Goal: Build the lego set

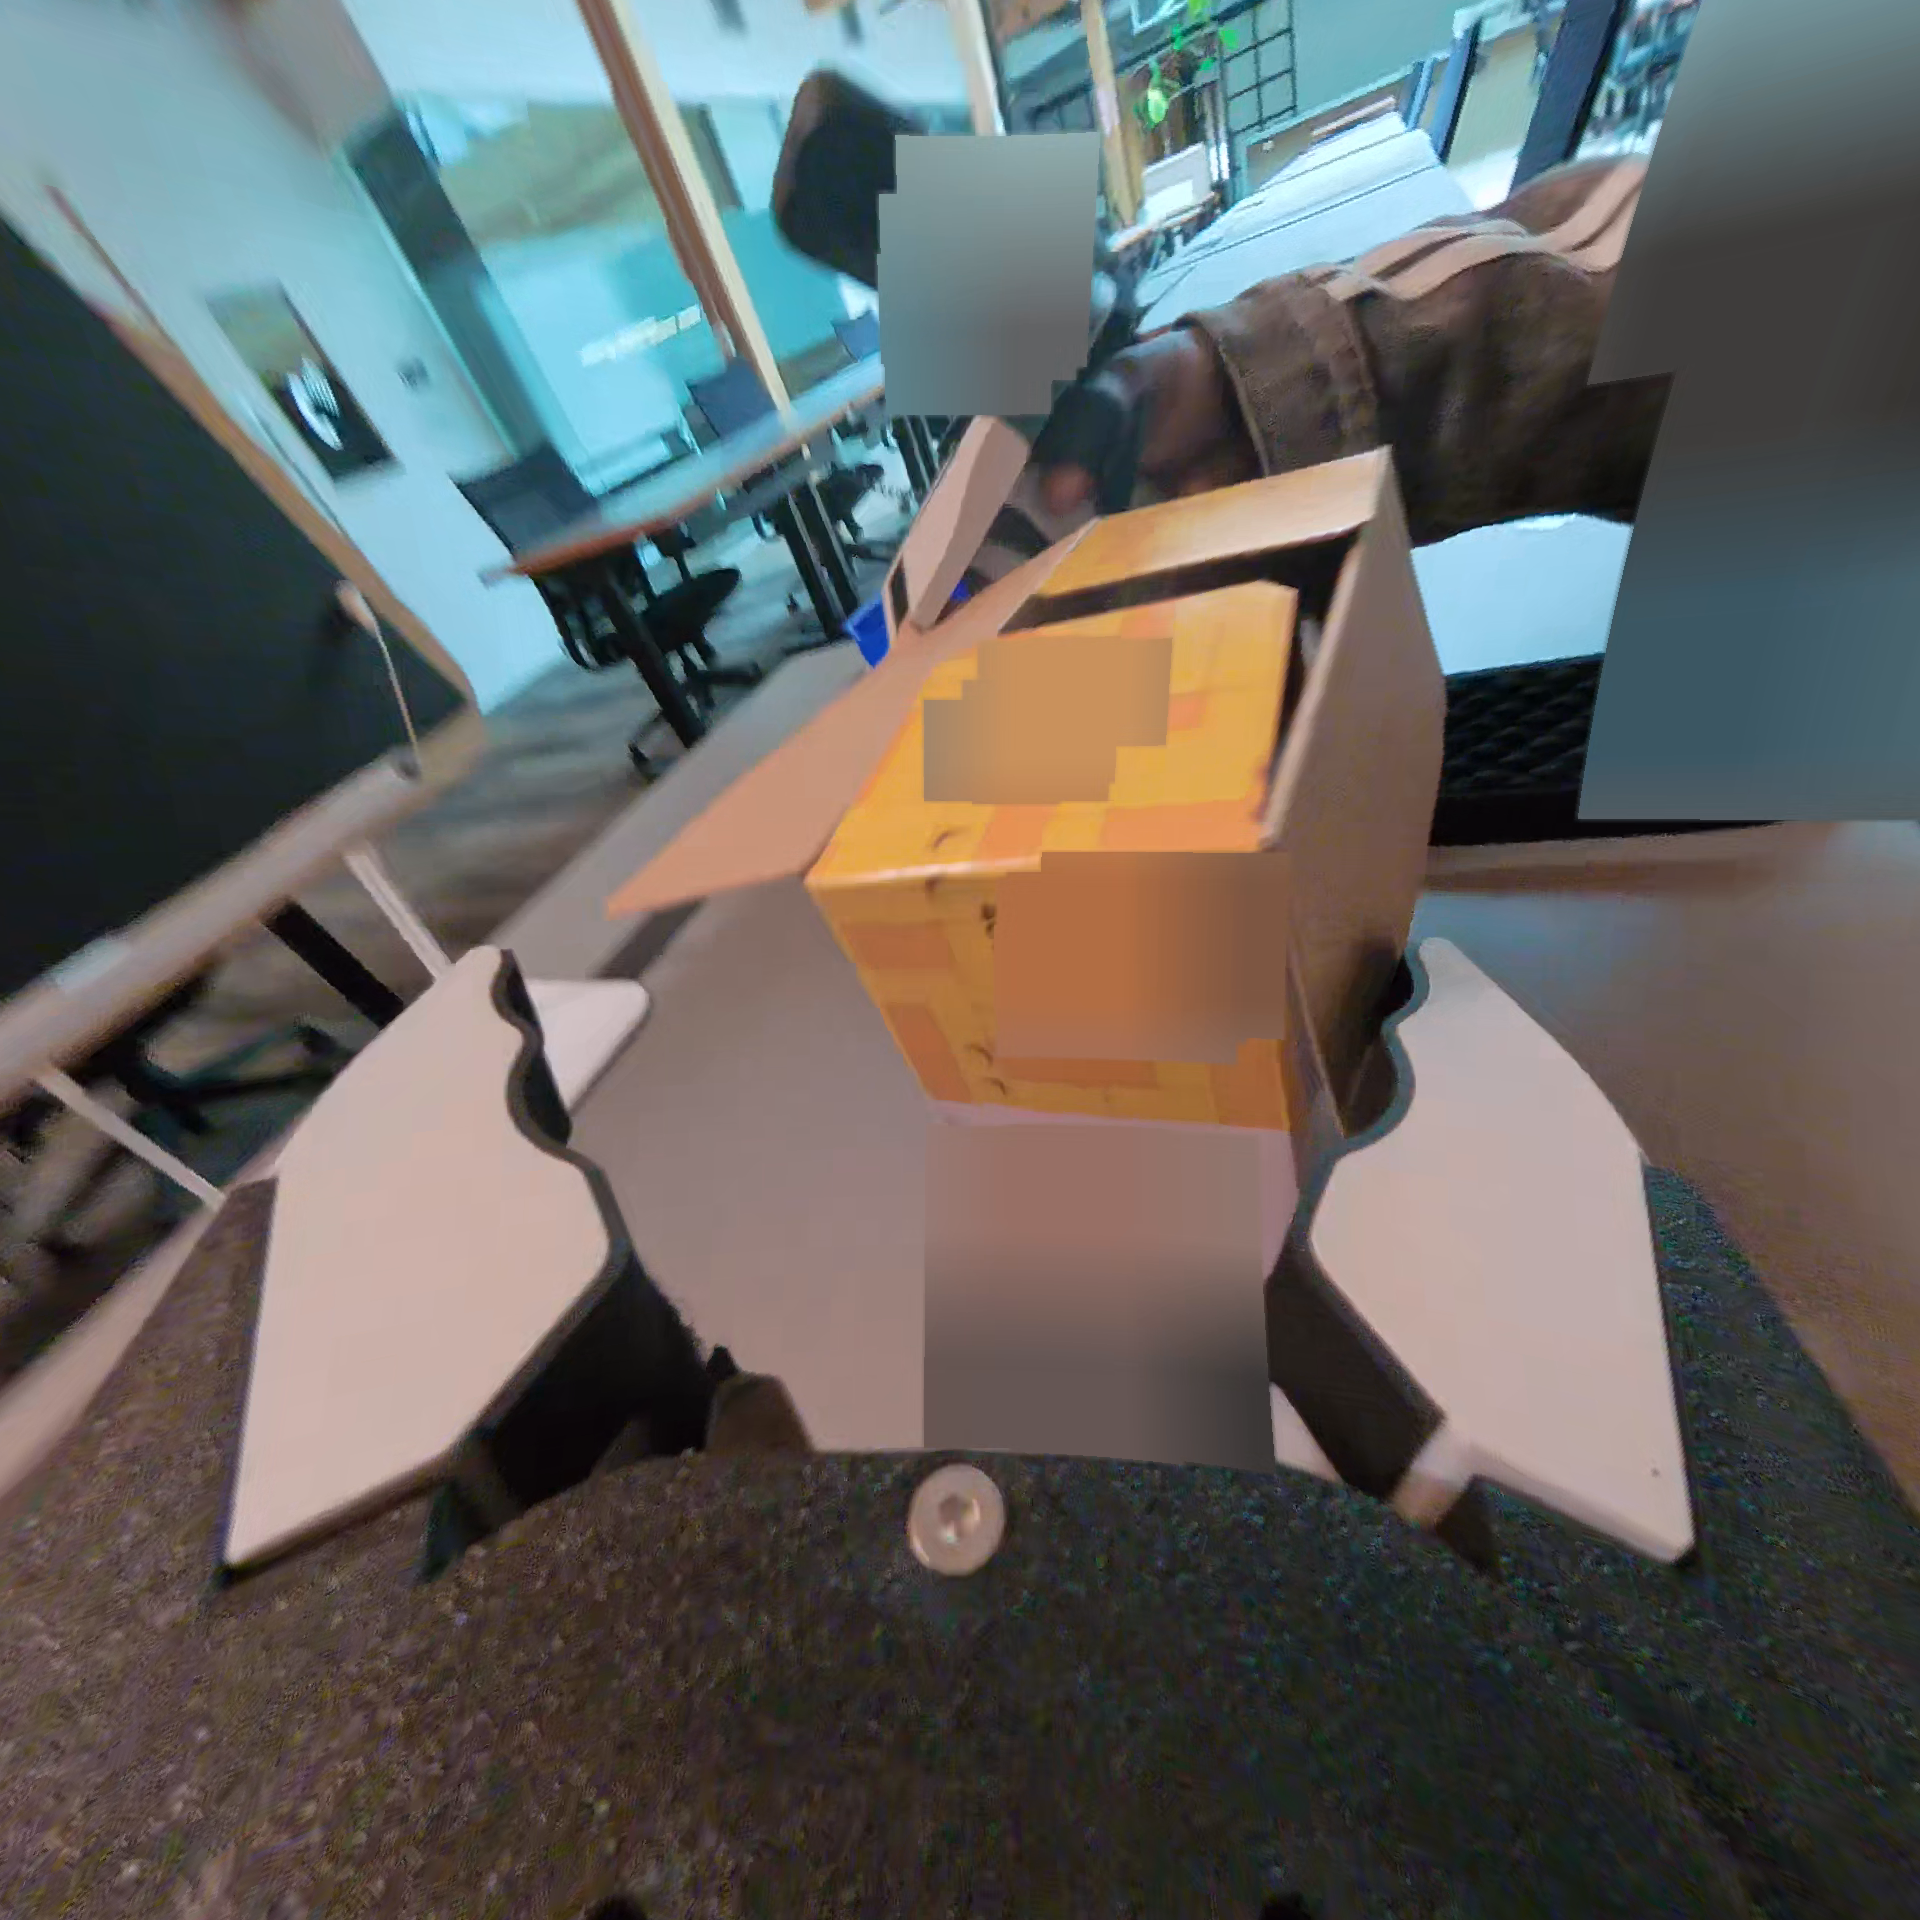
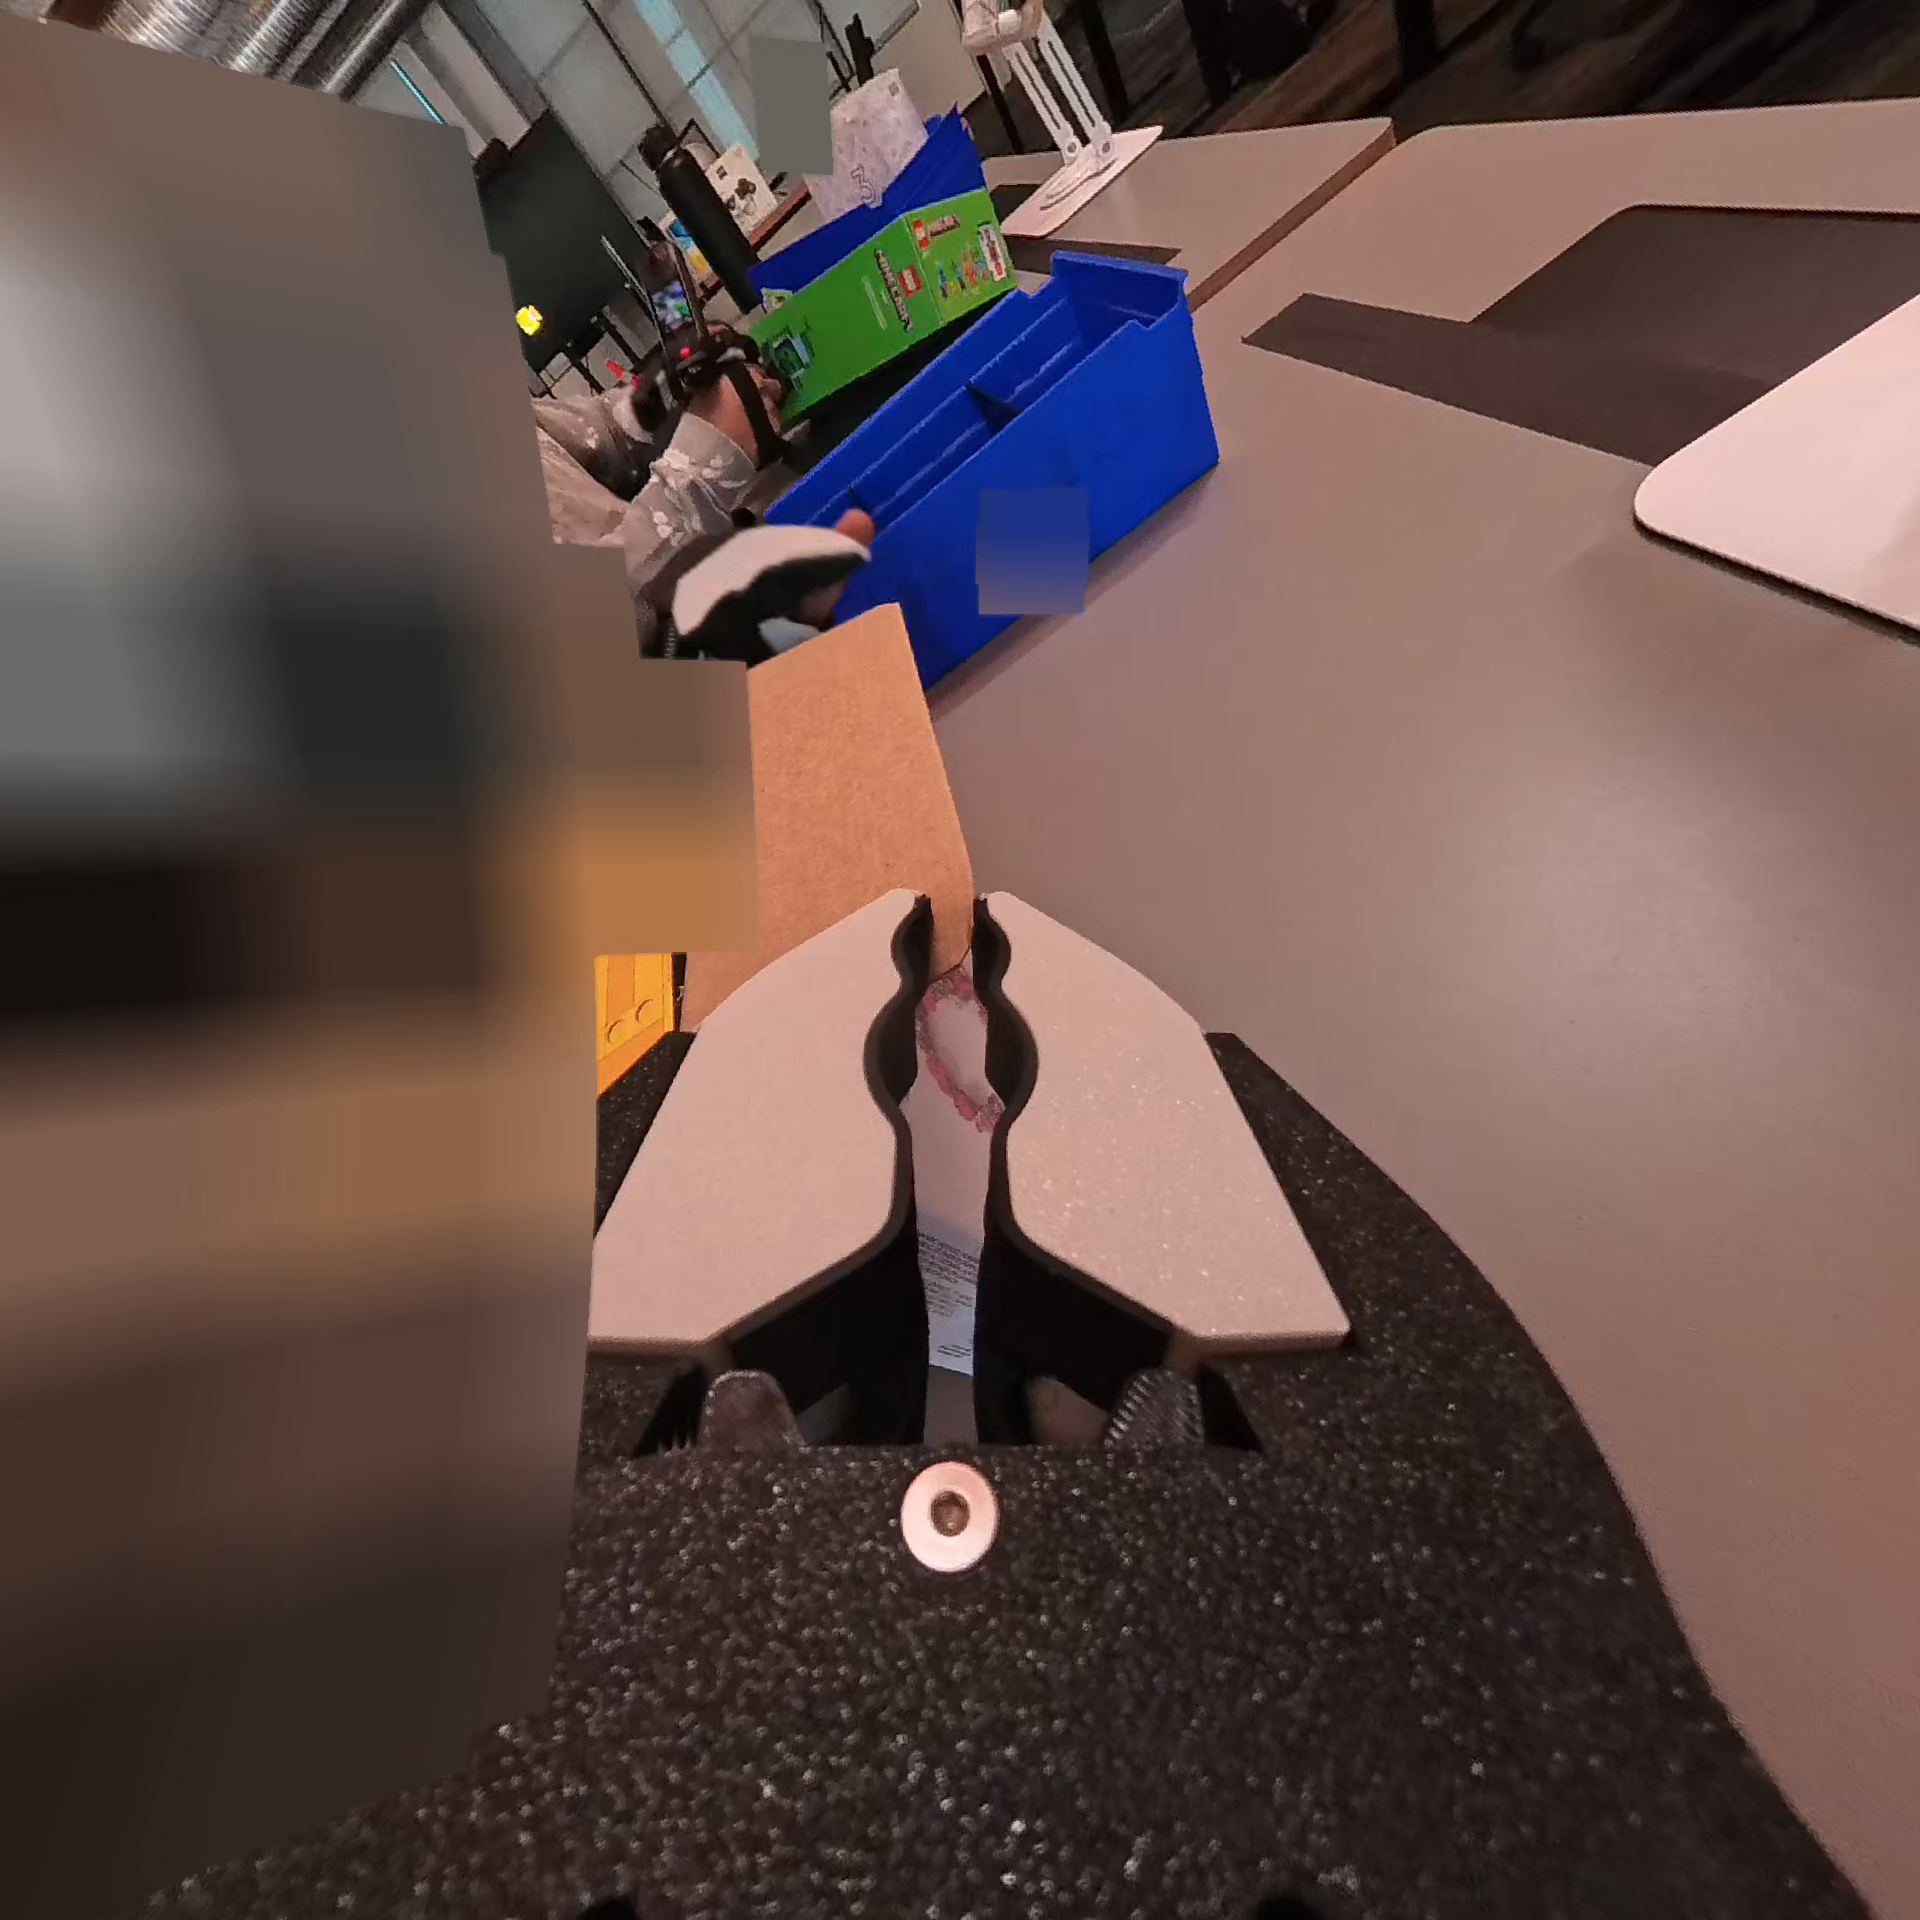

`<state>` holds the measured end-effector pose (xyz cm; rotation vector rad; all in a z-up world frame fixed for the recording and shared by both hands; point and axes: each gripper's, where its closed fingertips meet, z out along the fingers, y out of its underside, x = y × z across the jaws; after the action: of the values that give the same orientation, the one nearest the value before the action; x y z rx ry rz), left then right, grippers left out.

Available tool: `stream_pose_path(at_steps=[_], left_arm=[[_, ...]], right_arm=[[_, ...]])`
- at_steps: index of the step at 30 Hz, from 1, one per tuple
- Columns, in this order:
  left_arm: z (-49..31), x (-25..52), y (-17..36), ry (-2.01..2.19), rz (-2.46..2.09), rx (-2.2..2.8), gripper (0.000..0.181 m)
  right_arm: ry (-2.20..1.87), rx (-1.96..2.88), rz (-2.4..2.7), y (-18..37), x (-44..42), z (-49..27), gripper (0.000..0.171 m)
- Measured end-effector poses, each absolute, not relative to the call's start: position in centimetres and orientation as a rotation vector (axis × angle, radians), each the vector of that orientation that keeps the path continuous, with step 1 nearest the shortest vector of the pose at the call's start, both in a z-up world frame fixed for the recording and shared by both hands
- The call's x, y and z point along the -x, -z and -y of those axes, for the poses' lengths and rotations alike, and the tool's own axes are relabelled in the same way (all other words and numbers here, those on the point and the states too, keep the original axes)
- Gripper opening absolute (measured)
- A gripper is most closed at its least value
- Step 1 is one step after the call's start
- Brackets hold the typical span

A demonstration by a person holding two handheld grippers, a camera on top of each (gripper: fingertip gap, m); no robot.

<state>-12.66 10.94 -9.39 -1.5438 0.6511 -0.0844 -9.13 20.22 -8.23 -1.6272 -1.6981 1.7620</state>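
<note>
A brown cardboard box (image 1: pixel 1361 790) stands open on the grey table (image 1: pixel 769 1122). An orange Lego box (image 1: pixel 1049 831) sits tilted inside it, half out. My left gripper (image 1: pixel 966 961) is open wide, one finger on each side of the boxes. Its right fingertip (image 1: pixel 1444 997) is against the cardboard wall. My right gripper (image 2: pixel 951 914) is shut on a cardboard flap (image 2: pixel 852 769) that bears a white label. A corner of the orange box (image 2: pixel 629 1013) shows to its left. The right gripper's white finger (image 1: pixel 961 499) also shows behind the box in the left wrist view.
A blue divided bin (image 2: pixel 1049 416) stands on the table (image 2: pixel 1455 935) beyond the flap, with a green Lego box (image 2: pixel 894 281) behind it. A white monitor base (image 2: pixel 1818 499) lies at right. A dark screen (image 1: pixel 156 623) and its white foot (image 1: pixel 592 1023) stand left. A brown sleeve (image 1: pixel 1403 353) reaches in. Tip to tip, the grippers are about 12 cm apart. Both grippers' tips are roughly 35 cm from the white monitor base (image 2: pixel 1818 499).
</note>
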Motion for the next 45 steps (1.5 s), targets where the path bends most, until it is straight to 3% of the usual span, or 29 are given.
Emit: stream_pose_path(at_steps=[5,15,22,24,27,30,36,45], left_arm=[[-10.4,11.3,9.1,0.079,-0.841,1.504,0.135],[-10.7,10.7,10.2,0.180,-0.951,1.626,0.130],[-10.3,10.8,10.7,0.212,-0.944,1.661,0.110],[-10.1,10.7,10.8,0.231,-0.940,1.659,0.106],[-10.1,10.7,10.7,0.228,-0.927,1.646,0.106],[-10.2,10.8,10.7,0.226,-0.914,1.645,0.107],[-10.1,10.7,10.7,0.227,-0.913,1.641,0.107],[-10.0,10.6,10.7,0.246,-0.902,1.638,0.105]], right_arm=[[-1.761,1.610,1.718,8.2,9.1,-19.9,0.008],[-1.742,1.579,1.745,8.4,8.9,-19.9,0.008],[-1.684,1.529,1.803,9.3,8.6,-19.6,0.010],[-1.605,1.434,1.835,9.2,8.3,-19.8,0.040],[-1.578,1.217,1.793,6.8,7.2,-19.8,0.110],[-1.459,0.977,1.799,5.1,5.6,-17.6,0.129],[-1.064,0.834,2.040,9.1,5.1,-14.0,0.126],[-1.126,0.852,2.033,10.7,5.3,-14.2,0.102]])
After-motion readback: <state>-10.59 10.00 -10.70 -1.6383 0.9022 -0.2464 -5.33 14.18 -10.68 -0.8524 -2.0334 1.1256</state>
